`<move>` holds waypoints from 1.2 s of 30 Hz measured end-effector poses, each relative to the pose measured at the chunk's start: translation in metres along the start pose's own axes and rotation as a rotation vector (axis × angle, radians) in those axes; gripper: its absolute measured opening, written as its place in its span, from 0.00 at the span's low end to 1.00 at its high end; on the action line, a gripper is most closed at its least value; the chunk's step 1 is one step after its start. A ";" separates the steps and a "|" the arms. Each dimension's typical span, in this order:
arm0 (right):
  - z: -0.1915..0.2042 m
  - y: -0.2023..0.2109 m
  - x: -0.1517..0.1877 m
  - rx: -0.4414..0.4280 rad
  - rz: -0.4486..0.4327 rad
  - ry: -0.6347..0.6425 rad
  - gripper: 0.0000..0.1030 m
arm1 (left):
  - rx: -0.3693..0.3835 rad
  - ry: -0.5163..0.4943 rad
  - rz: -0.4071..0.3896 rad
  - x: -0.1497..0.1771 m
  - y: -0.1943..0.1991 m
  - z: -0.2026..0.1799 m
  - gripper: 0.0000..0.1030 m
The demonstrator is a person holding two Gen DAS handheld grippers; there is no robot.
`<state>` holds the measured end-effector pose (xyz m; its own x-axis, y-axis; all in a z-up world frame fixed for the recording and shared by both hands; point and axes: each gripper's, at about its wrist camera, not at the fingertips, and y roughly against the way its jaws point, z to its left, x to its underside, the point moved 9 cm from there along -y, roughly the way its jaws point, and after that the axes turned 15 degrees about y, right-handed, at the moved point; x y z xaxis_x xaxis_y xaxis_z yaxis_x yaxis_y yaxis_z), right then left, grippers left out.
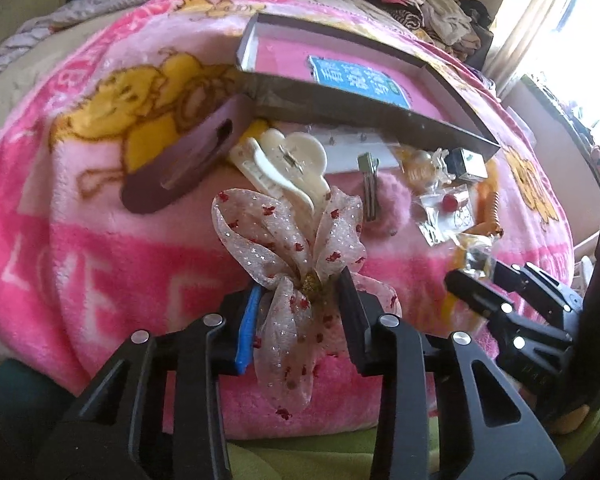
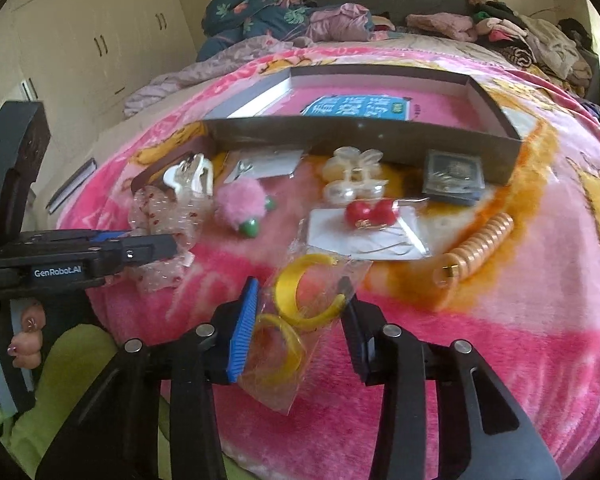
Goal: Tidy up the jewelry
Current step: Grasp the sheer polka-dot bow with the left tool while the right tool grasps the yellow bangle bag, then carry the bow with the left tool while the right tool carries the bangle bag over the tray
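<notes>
Two tongs [image 1: 300,300], one bow [image 1: 292,240], one packet [image 2: 300,320].

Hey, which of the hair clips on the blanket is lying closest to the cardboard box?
The dark brown snap clip: its far end leans on the box's corner. The cream claw clip and pearly clip lie just short of it.

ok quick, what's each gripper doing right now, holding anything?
Left gripper: closed on the sheer ribbon bow.
Right gripper: closed on the clear bag of yellow hoops.
</notes>
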<state>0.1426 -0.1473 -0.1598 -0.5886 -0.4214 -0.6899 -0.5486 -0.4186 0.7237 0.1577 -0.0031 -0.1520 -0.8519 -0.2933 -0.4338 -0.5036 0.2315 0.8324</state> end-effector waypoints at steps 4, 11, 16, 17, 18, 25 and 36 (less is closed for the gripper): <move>-0.006 0.008 -0.007 0.002 -0.017 -0.009 0.38 | 0.000 -0.007 -0.044 -0.011 0.018 0.004 0.27; -0.009 0.022 -0.027 0.005 -0.045 0.013 0.38 | -0.009 -0.004 -0.102 -0.042 0.039 0.011 0.27; -0.015 0.026 -0.037 0.003 -0.047 0.020 0.38 | -0.009 -0.025 -0.131 -0.063 0.046 0.006 0.27; -0.017 0.025 -0.039 0.005 -0.045 0.021 0.38 | -0.007 -0.032 -0.134 -0.068 0.046 0.004 0.27; -0.019 0.026 -0.041 0.005 -0.045 0.022 0.38 | -0.005 -0.035 -0.136 -0.073 0.045 0.003 0.27; -0.034 0.029 -0.062 0.028 -0.063 0.048 0.38 | 0.020 -0.041 -0.141 -0.099 0.033 -0.013 0.27; -0.082 0.034 -0.091 0.106 -0.087 0.056 0.38 | 0.052 -0.038 -0.137 -0.137 0.003 -0.043 0.27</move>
<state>0.2259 -0.1896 -0.0737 -0.5036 -0.4327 -0.7478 -0.6574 -0.3697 0.6566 0.2791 -0.0022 -0.0752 -0.7792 -0.2904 -0.5554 -0.6212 0.2402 0.7460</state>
